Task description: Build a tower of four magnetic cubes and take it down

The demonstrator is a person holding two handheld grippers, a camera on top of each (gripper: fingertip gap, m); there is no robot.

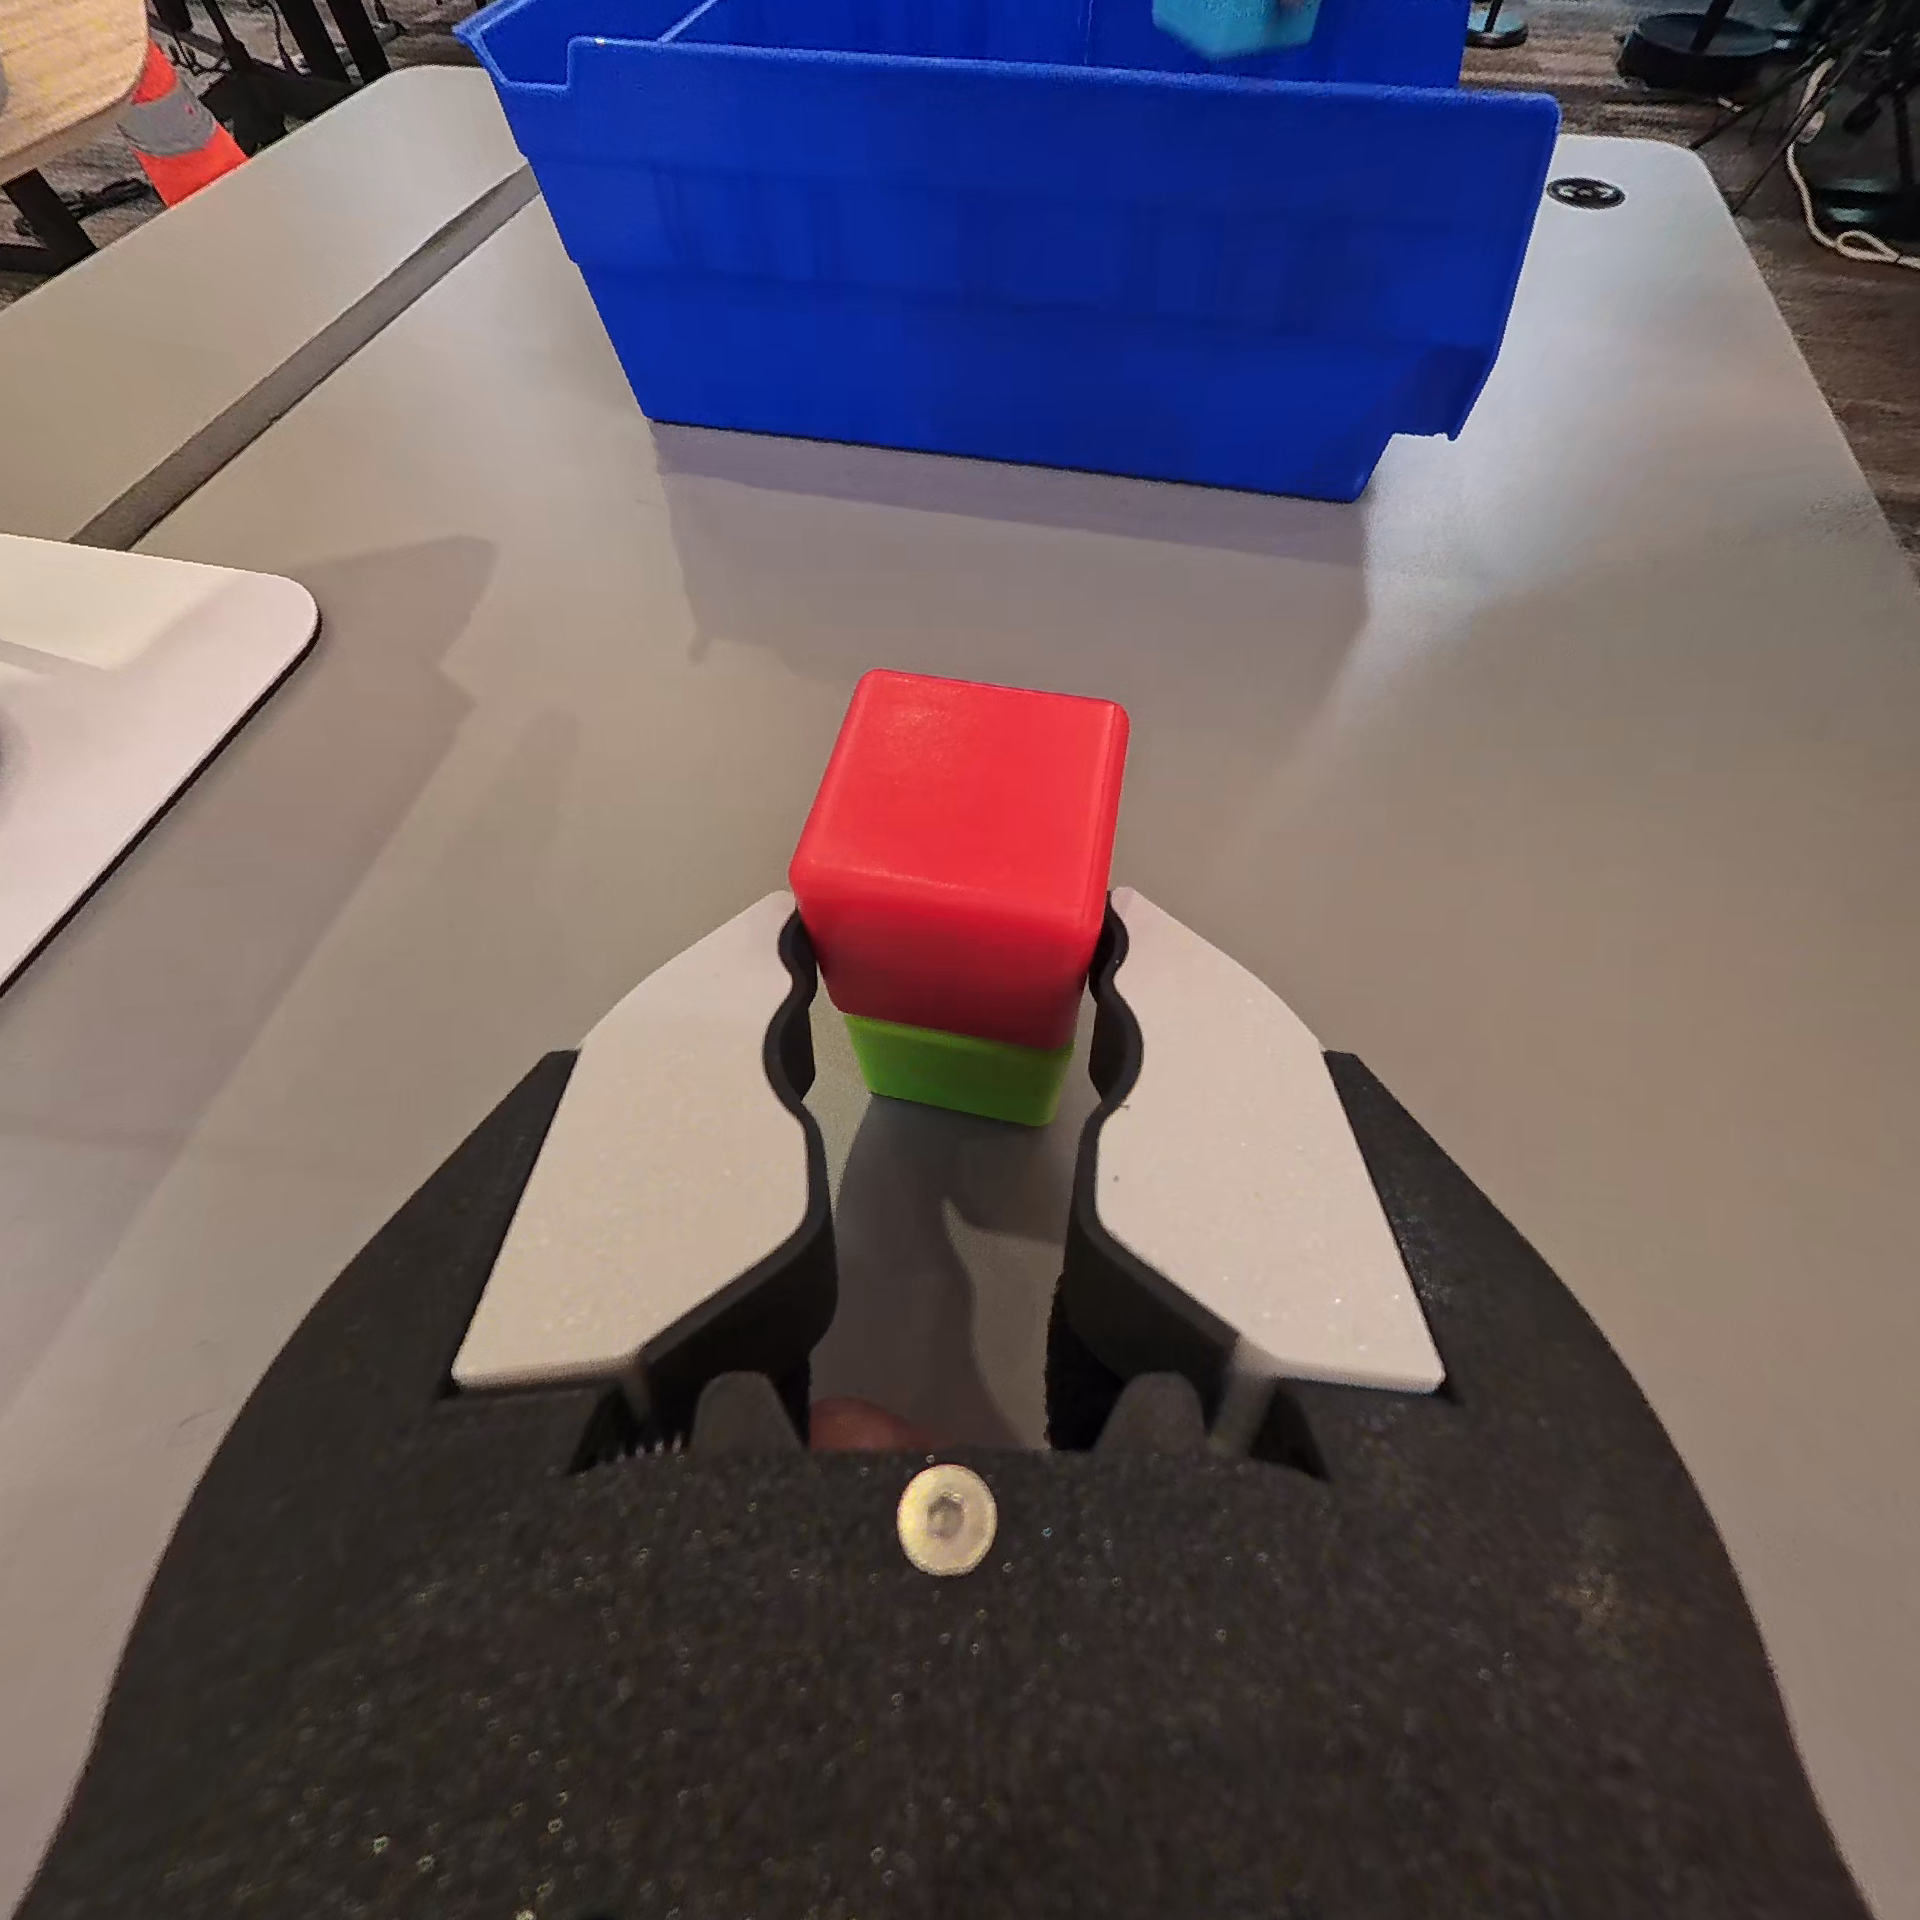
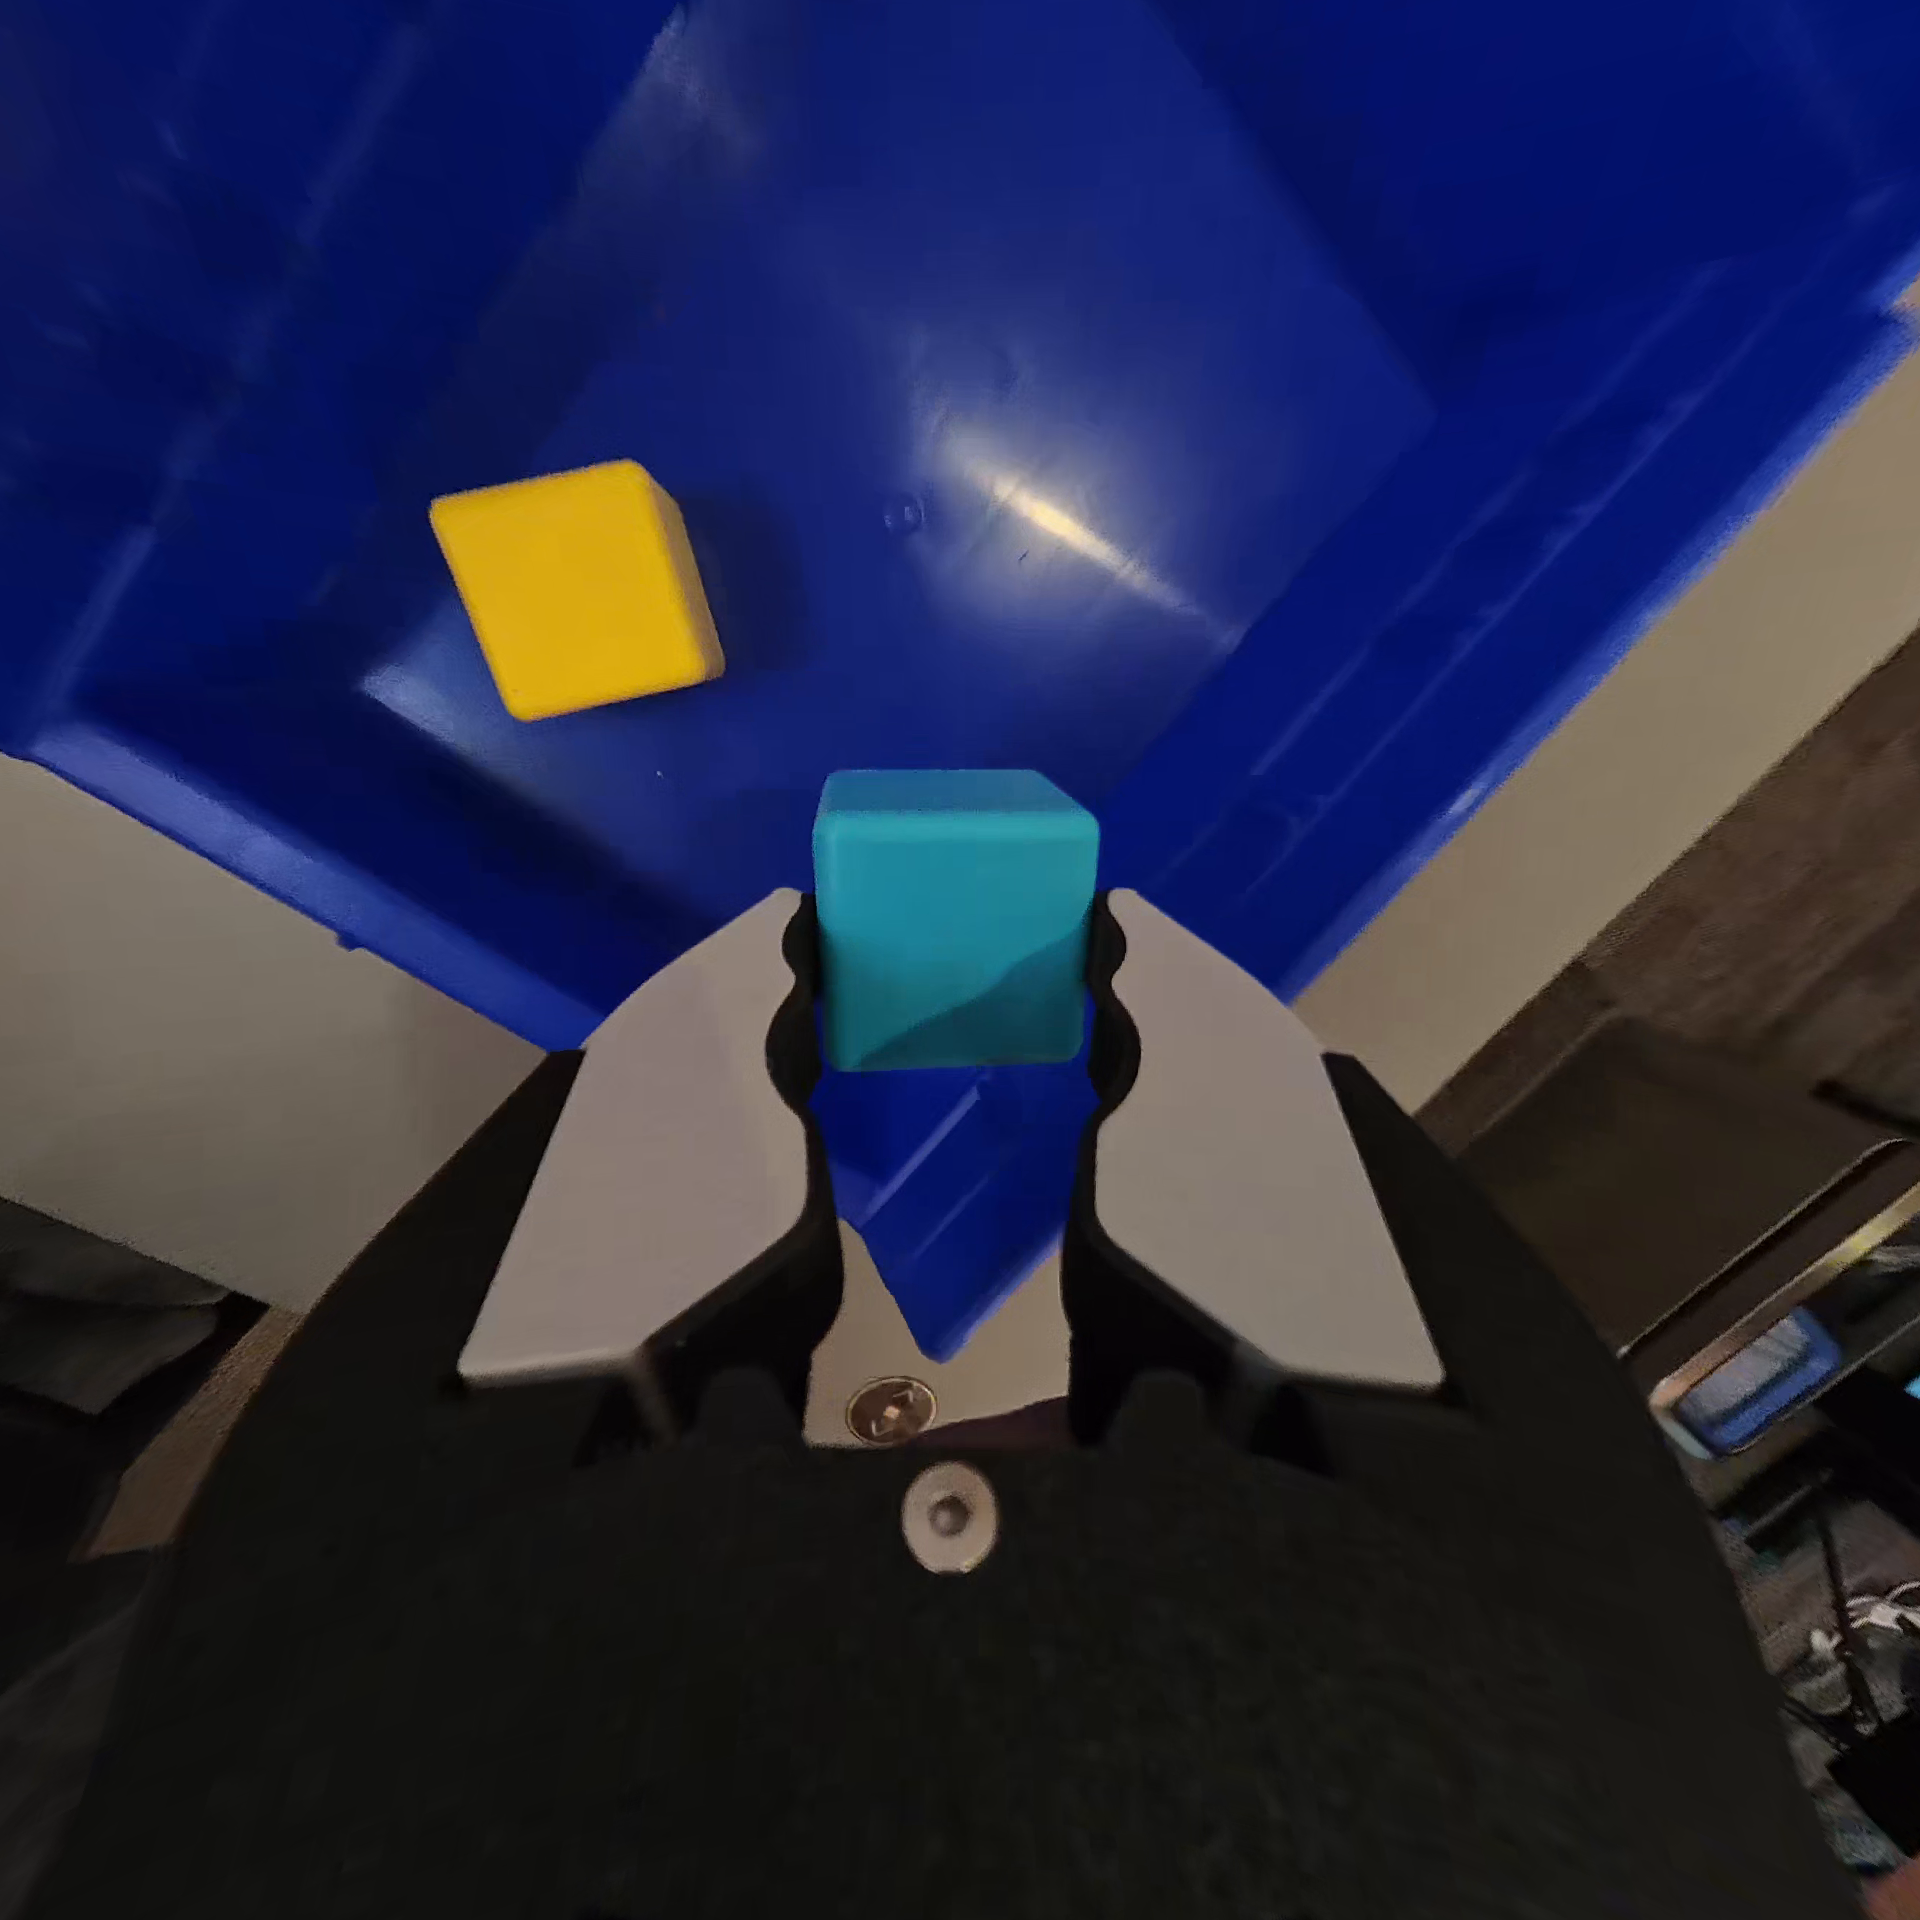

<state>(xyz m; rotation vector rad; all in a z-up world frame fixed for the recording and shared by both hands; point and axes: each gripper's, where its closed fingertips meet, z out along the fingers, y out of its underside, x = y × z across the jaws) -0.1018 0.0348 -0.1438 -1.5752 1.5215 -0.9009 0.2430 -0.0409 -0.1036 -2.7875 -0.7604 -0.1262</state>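
1. Left wrist view: the left gripper point(image 1: 954, 961) reaches forward low over the grey bench point(image 1: 1455, 831). Its jaws are closed against the two sides of the red cube point(image 1: 961, 831), gripping it near its lower half.
2. The red cube sits squarely on top of a green cube point(image 1: 961, 1070), the two faces touching; the green cube rests on the bench between the jaws, and only its near face shows.
3. Beyond the stack, well apart from it, stands a blue bin point(image 1: 1018, 260) on the bench. At the top edge of this view a teal cube point(image 1: 1231, 26) hangs above the bin, blurred.
4. At the left edge lies a white flat pad point(image 1: 135, 686) with rounded corners.
5. Right wrist view: the right gripper point(image 2: 954, 966) is held above the blue bin point(image 2: 1143, 312), looking down into it. Its jaws are clamped on the teal cube point(image 2: 951, 920), which is lifted clear of the bin floor.
6. A yellow cube point(image 2: 577, 587) lies alone on the bin floor, to the left of the held cube and apart from it.
7. The bench point(image 2: 208, 987) shows pale on both sides of the bin.
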